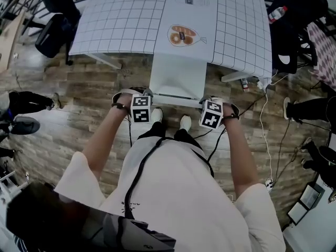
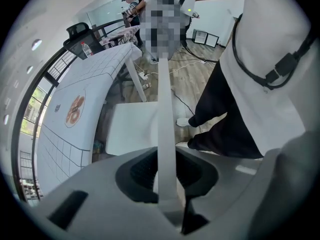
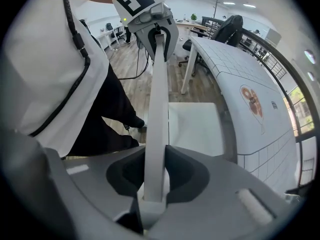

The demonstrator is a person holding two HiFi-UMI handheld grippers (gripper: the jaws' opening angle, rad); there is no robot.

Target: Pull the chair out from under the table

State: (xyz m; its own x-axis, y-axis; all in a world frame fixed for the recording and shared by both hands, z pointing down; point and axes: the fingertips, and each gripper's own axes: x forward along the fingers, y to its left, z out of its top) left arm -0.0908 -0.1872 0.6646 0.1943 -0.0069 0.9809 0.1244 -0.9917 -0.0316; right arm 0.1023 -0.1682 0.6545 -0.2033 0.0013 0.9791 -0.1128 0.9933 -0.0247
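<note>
At the near edge of the table (image 1: 121,14), the chair (image 1: 177,77) stood with its seat showing out from under the top, while the left gripper (image 1: 147,95) and right gripper (image 1: 206,100) each clamped tight on its back rail (image 1: 176,98).

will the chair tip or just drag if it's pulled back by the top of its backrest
The chair looks rigid: its thin back rail runs straight between the clamped left gripper and right gripper. Gripped that high, it may rock back rather than slide evenly. Its thin shell suggests it's light, so it should drag easily over the wood floor.
</note>
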